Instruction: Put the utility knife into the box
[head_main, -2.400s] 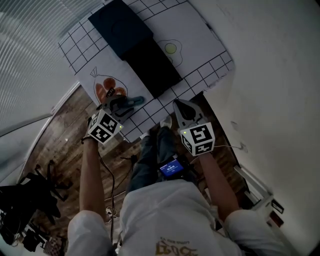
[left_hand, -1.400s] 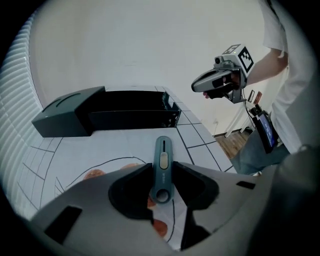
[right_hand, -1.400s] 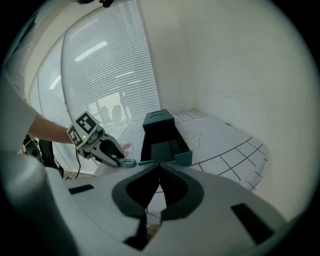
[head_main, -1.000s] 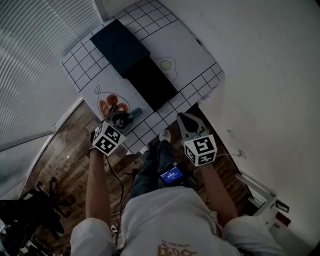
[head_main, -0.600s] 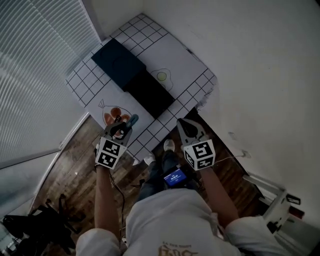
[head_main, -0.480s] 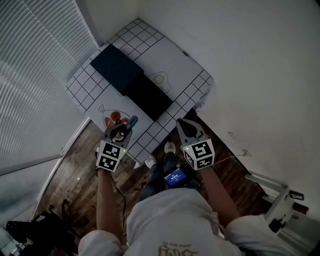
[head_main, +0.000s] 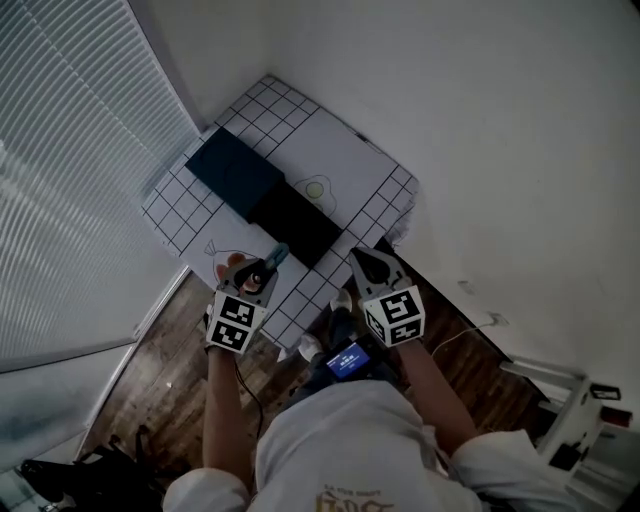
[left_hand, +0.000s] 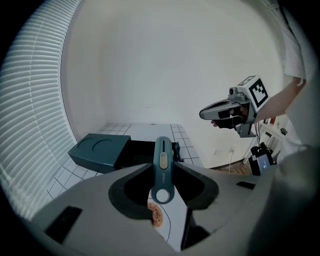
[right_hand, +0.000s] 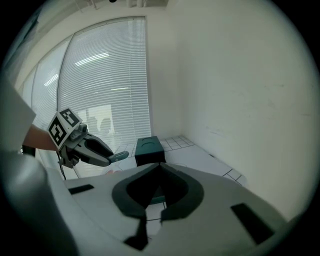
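My left gripper is shut on the teal utility knife, held in the air over the near edge of the table. In the left gripper view the knife runs straight out between the jaws, its ring end nearest the camera. Beyond it lies the open black box with its dark teal lid at its left. In the head view the box and the lid lie mid-table. My right gripper hovers at the right, shut and empty; the right gripper view shows its tips meeting.
A white mat with a black grid covers the small table, with an egg drawing beside the box. Window blinds run along the left, a white wall along the right. Wooden floor lies below my arms.
Both grippers have risen from the table, the left one carrying the knife up off the mat. The table now looks smaller and farther off in the head view.
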